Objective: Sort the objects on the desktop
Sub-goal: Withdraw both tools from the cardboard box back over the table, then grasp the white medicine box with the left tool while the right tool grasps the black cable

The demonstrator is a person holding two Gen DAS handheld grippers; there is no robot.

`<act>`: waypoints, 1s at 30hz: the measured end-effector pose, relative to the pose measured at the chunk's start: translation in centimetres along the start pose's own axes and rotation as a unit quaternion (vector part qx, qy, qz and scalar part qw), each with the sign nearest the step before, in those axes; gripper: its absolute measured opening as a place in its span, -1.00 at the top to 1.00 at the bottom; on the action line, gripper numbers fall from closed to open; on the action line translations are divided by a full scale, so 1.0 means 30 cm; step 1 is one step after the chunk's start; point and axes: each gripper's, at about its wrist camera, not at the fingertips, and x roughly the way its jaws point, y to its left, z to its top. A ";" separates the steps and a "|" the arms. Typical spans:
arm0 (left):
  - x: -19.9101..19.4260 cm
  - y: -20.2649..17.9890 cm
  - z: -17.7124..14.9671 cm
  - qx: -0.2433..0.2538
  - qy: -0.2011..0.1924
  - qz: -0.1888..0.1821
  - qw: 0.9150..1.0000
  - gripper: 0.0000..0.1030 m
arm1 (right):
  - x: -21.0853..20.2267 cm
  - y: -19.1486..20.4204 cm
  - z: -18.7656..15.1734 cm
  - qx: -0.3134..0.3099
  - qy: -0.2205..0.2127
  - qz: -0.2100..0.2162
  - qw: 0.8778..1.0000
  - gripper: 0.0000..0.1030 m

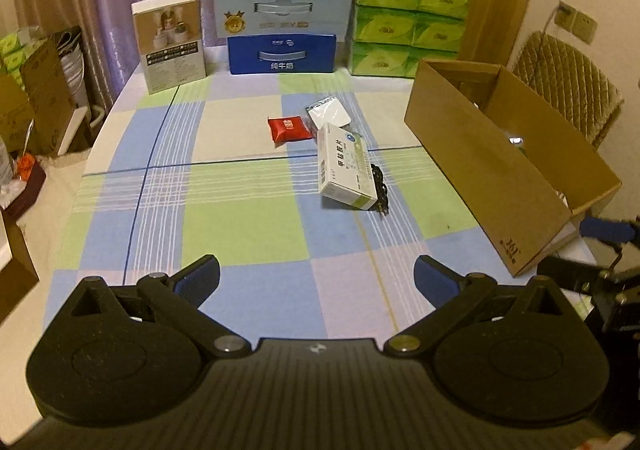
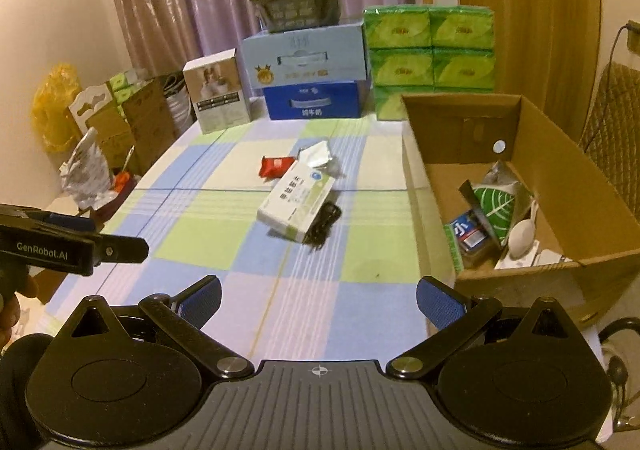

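Both grippers, left gripper (image 1: 316,282) and right gripper (image 2: 318,300), hover spread wide and empty above the checked tablecloth (image 1: 240,221). Mid-table, well ahead, lie a medicine box (image 2: 298,201), red packet (image 2: 275,165), white pouch (image 2: 318,154) and what may be a black cable (image 2: 325,223). The cardboard box (image 2: 560,185) to the right already holds items. Next, probably, comes a reach for the medicine box.

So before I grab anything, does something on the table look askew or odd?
Yes: the medicine box sits tilted, propped on a black cable rather than lying flat on the tablecloth.
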 end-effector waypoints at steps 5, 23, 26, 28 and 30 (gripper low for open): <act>0.016 0.016 0.002 -0.009 0.003 0.005 1.000 -0.95 | 0.022 0.010 0.000 -0.003 0.005 -0.001 1.000 -0.96; 0.126 0.073 0.033 0.020 0.021 -0.003 1.000 -0.96 | 0.163 0.047 0.003 -0.008 0.029 0.011 0.999 -0.96; 0.157 0.087 0.049 0.023 0.028 -0.012 0.999 -0.96 | 0.199 0.055 0.007 -0.012 0.033 0.012 0.999 -0.96; 0.179 0.093 0.064 0.028 0.033 -0.015 0.999 -0.96 | 0.227 0.057 0.009 -0.014 0.035 0.012 0.999 -0.96; 0.204 0.102 0.080 0.029 0.038 -0.021 0.999 -0.96 | 0.255 0.057 0.014 -0.015 0.036 0.011 0.999 -0.96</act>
